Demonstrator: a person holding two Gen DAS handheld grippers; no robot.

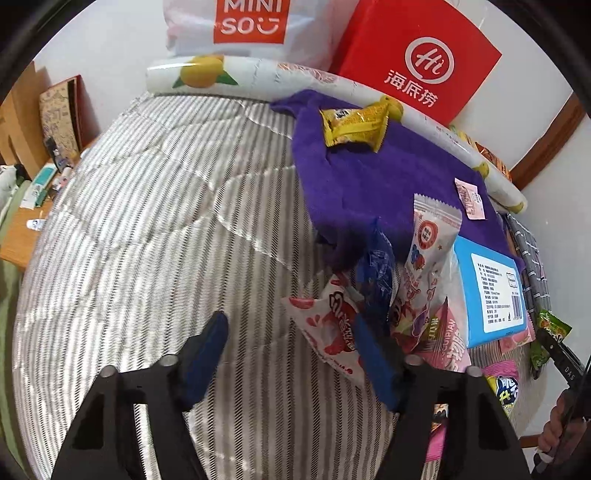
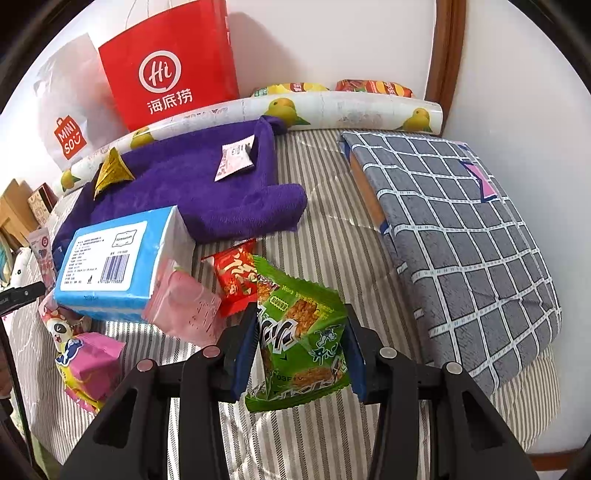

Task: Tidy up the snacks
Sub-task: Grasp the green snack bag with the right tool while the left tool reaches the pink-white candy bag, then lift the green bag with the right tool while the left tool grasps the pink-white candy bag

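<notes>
My right gripper (image 2: pixel 301 347) is shut on a green snack packet (image 2: pixel 301 332) and holds it above the striped bed (image 2: pixel 332 229). My left gripper (image 1: pixel 291 354) is open and empty over the striped bed (image 1: pixel 147 221), its right finger beside a white and red snack packet (image 1: pixel 328 328). A purple towel (image 1: pixel 376 173) carries a yellow packet (image 1: pixel 354 125) and a small pink sachet (image 1: pixel 470 199). The towel (image 2: pixel 192 188) also shows in the right wrist view. A blue tissue pack (image 2: pixel 118 266), a red packet (image 2: pixel 236 277) and a pink packet (image 2: pixel 184 310) lie in a pile.
A red paper bag (image 2: pixel 170 62) and a white Miniso bag (image 1: pixel 251 26) lean on the wall behind a fruit-print roll (image 2: pixel 332 110). A grey checked pillow (image 2: pixel 465 236) lies at right. A desk (image 1: pixel 22 229) with small items stands left of the bed.
</notes>
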